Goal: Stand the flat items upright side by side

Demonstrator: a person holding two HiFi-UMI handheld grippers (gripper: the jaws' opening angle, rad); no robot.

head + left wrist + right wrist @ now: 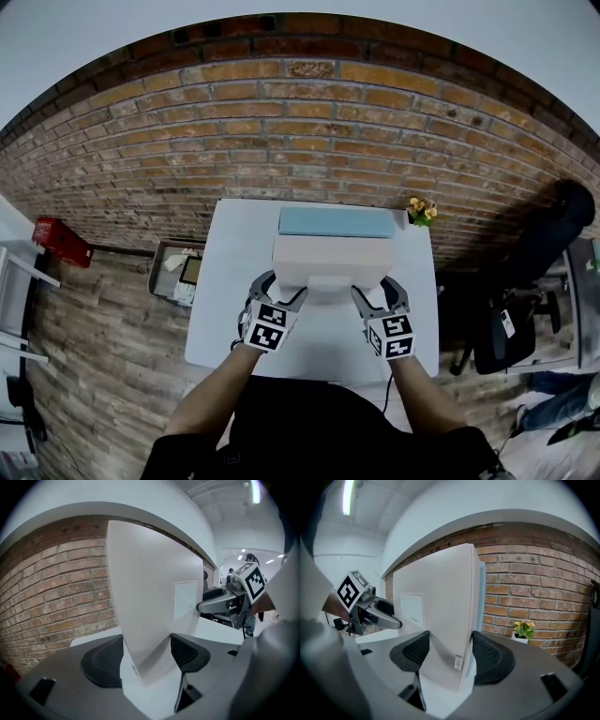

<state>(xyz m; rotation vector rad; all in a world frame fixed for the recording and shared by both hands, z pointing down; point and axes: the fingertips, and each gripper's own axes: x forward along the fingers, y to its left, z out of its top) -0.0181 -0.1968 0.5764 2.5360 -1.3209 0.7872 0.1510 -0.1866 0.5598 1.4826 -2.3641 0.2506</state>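
Observation:
A flat pale pinkish-white box [332, 262] stands on its long edge on the white table [217, 319]. My left gripper [281, 302] is shut on its left end and my right gripper [369, 298] on its right end. The left gripper view has the box [150, 606] wedged between both pads, and the right gripper view has it [440, 616] the same way. Directly behind it a light blue flat box [336, 222] stands upright, its edge [481, 592] peeking past the pale one.
A brick wall [300, 122] rises just behind the table. A small pot of yellow flowers [421, 211] sits at the table's far right corner. A grey bin [176, 272] stands on the floor to the left, a dark chair [525, 309] to the right.

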